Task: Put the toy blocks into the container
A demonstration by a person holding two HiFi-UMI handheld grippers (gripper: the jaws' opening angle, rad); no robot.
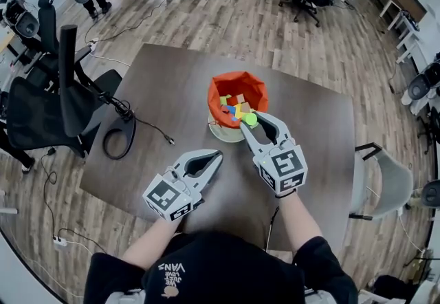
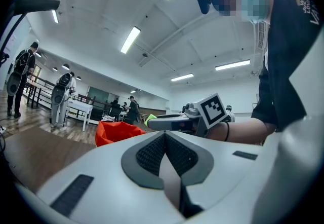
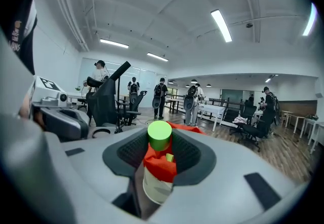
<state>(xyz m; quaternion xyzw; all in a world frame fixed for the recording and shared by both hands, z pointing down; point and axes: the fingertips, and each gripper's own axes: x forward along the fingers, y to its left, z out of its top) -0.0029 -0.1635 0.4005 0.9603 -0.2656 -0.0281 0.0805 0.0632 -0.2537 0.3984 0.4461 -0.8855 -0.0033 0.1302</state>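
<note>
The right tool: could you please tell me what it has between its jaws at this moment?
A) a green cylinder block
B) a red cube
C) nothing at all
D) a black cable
A: the right gripper view shows the green cylinder block clamped between the jaws of the right tool, and the head view places it at the near edge of the orange container.

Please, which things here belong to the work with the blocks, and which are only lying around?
For the job:
- green block, held in the right gripper
- orange container
- coloured blocks inside it

Lying about:
- black cable on the table
- black chair at the table's left
- grey chair at its right
</note>
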